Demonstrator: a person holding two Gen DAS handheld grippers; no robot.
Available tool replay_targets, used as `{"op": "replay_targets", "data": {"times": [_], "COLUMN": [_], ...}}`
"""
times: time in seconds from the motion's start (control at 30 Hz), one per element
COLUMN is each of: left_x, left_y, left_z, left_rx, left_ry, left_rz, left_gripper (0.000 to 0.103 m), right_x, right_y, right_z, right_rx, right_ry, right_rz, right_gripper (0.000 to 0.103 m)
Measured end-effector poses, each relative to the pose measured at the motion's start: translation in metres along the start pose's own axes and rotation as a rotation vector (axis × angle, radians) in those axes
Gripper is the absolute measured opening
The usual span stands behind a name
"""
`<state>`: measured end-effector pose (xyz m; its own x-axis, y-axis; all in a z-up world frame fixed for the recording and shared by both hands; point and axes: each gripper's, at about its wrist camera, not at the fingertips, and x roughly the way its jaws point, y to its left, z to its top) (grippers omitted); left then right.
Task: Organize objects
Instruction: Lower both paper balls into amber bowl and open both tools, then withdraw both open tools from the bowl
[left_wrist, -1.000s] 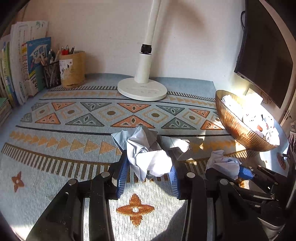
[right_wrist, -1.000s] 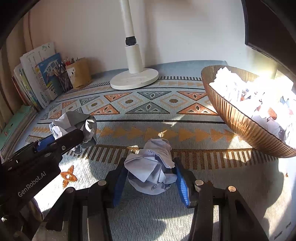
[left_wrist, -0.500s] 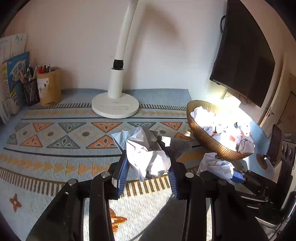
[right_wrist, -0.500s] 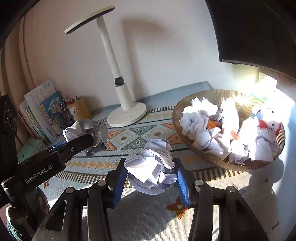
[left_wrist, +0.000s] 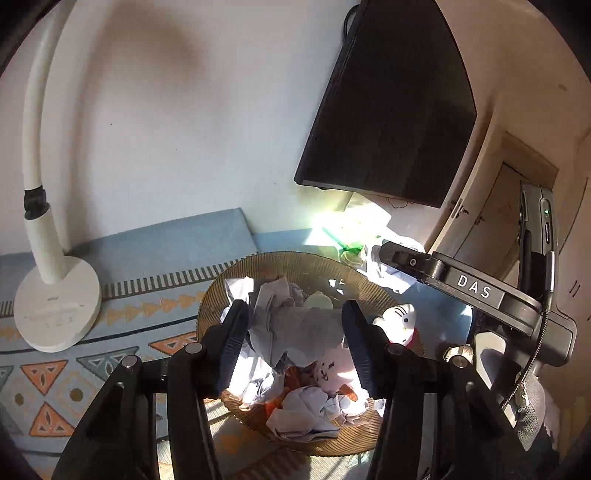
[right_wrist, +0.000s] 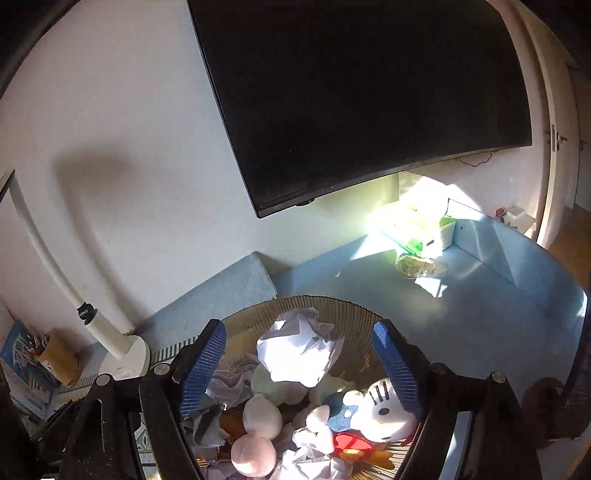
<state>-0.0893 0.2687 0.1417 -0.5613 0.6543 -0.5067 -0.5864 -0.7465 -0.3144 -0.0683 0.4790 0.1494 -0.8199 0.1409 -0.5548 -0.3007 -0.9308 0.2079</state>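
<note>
Both my claws, left gripper (left_wrist: 293, 341) and right gripper (right_wrist: 297, 363), are opening over the basket (left_wrist: 221, 284), each paper ball (right_wrist: 297, 350) seemingly released, so little remains.

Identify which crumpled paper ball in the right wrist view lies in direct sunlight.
The crumpled paper ball between the right hand-held gripper's opening jaws glows bright white; the paper wads beneath lie shaded grey.
</note>
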Motion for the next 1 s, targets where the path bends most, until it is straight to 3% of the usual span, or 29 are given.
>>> {"op": "replay_targets", "data": {"times": [0.07,0.2,0.37,0.47,0.53,0.6,0.7,0.77,0.83,0.93,1.0], "left_x": [0.005,-0.015,-0.078,-0.127,-0.161,-0.194,-0.231,-0.24,-0.237,-0.221,-0.211], "left_y": [-0.001,0.006,0.03,0.039,0.046,0.057,0.083,0.106,0.128,0.163,0.181], "left_z": [0.003,0.001,-0.012,-0.021,-0.028,-0.039,-0.065,-0.086,-0.107,-0.137,-0.152], "left_rx": [0.006,-0.005,-0.044,-0.03,-0.025,-0.041,-0.09,-0.132,-0.164,-0.199,-0.225], "left_ry": [-0.004,-0.024,-0.078,-0.126,-0.155,-0.191,-0.228,-0.195,-0.15,-0.093,-0.062], "left_rz": [0.012,0.02,0.084,0.185,0.268,0.336,0.403,0.391,0.415,0.521,0.528], "left_gripper": [0.074,0.074,0.074,0.075,0.082,0.098,0.103,0.103,0.103,0.102,0.102], "right_x": [-0.006,-0.029,-0.076,-0.106,-0.119,-0.125,-0.112,-0.096,-0.077,-0.049,-0.036], "right_y": [-0.002,0.011,0.049,0.082,0.105,0.129,0.16,0.179,0.193,0.205,0.207], "right_z": [-0.005,-0.019,-0.031,-0.041,-0.053,-0.074,-0.114,-0.145,-0.175,-0.206,-0.219], "right_rx": [0.011,-0.011,-0.082,-0.129,-0.159,-0.195,-0.249,-0.286,-0.332,-0.36,-0.358], "right_ry": [0.0,0.01,-0.022,-0.037,-0.04,-0.033,0.013,0.056,0.087,0.16,0.2], "right_rz": [0.01,0.075,0.175,0.237,0.271,0.294,0.285,0.277,0.263,0.243,0.225], "right_gripper": [0.081,0.081,0.082,0.085,0.085,0.085,0.085,0.085,0.085,0.085,0.085]}}
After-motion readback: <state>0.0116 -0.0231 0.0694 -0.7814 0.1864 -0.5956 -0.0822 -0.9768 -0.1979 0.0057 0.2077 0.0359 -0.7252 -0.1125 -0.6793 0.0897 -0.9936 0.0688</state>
